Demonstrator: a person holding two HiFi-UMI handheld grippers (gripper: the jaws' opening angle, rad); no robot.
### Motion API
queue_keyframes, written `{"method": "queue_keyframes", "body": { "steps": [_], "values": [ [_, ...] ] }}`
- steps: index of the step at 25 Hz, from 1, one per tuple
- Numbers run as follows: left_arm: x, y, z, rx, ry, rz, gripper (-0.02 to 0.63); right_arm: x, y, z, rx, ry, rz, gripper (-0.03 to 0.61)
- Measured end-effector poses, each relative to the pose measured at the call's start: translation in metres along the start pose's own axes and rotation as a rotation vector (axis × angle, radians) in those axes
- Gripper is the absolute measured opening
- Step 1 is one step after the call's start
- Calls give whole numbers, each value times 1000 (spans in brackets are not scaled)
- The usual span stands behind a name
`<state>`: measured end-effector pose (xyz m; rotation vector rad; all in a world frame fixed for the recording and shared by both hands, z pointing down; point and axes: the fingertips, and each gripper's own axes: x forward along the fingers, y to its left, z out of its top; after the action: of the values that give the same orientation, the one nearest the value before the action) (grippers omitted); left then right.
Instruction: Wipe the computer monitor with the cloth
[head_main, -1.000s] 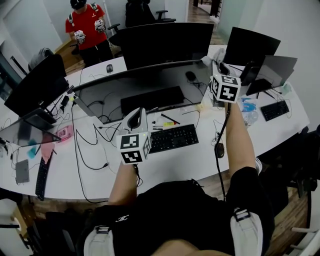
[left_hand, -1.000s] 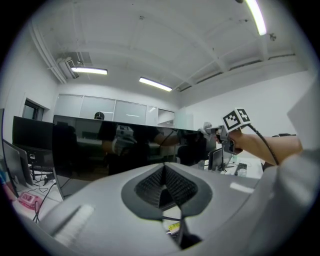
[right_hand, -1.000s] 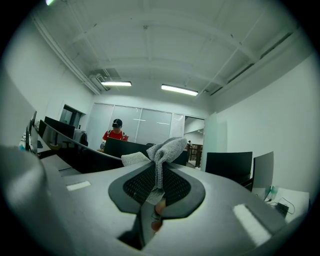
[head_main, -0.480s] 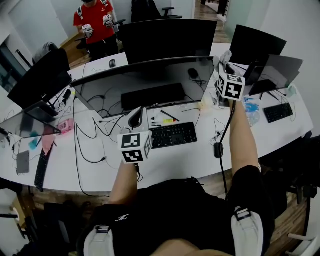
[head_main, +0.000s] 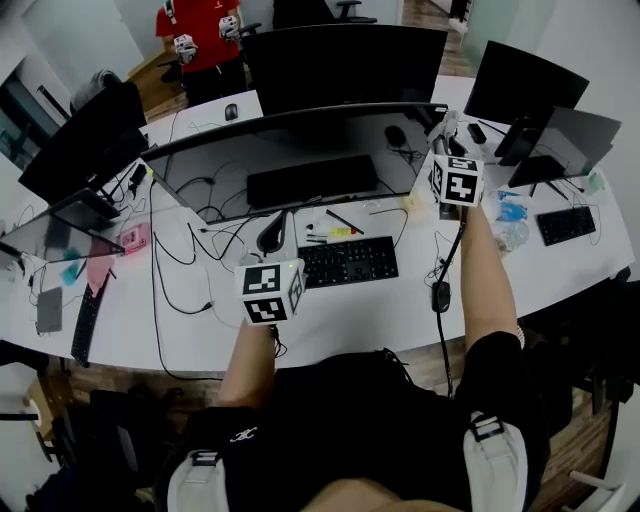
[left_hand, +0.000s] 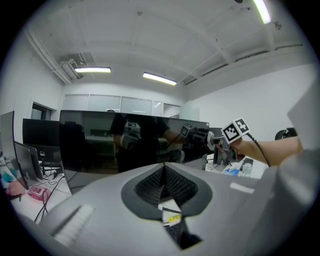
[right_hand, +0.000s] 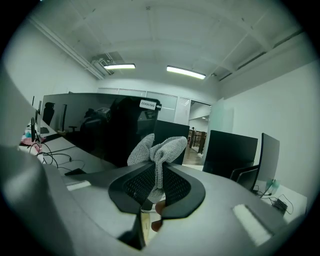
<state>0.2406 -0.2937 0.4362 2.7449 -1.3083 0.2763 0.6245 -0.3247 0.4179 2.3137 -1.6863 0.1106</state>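
Across the last second the right gripper (head_main: 444, 127) has barely shifted, staying at the right end of the wide curved monitor (head_main: 300, 150) with its fingers pinching the grey cloth (right_hand: 158, 148). The wipe therefore looks hardly begun, though I cannot tell if the cloth touches the screen. The monitor's long axis runs left to right along the desk (head_main: 400, 312), screen facing the person, and the left gripper (head_main: 273, 238) hovers beside the keyboard (head_main: 348, 262), fingers pressed together on nothing.
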Motion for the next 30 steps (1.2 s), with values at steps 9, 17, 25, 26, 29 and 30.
{"method": "queue_keyframes", "body": {
  "steps": [9, 17, 25, 26, 29, 30],
  "values": [
    [4, 6, -19, -8, 44, 17, 54, 16, 16, -65, -52, 121, 31, 31],
    [-1, 26, -43, -37, 89, 54, 54, 39, 33, -147, -141, 253, 70, 31],
    [-8, 46, -59, -31, 132, 103, 54, 52, 57, -226, -164, 402, 97, 31],
    [-9, 49, -60, -27, 135, 109, 54, 52, 60, -234, -166, 422, 97, 31],
    [-14, 60, -65, -21, 147, 128, 54, 54, 69, -255, -150, 467, 100, 31],
    [-17, 64, -67, -20, 152, 135, 54, 55, 73, -264, -138, 481, 105, 31]
  ]
}}
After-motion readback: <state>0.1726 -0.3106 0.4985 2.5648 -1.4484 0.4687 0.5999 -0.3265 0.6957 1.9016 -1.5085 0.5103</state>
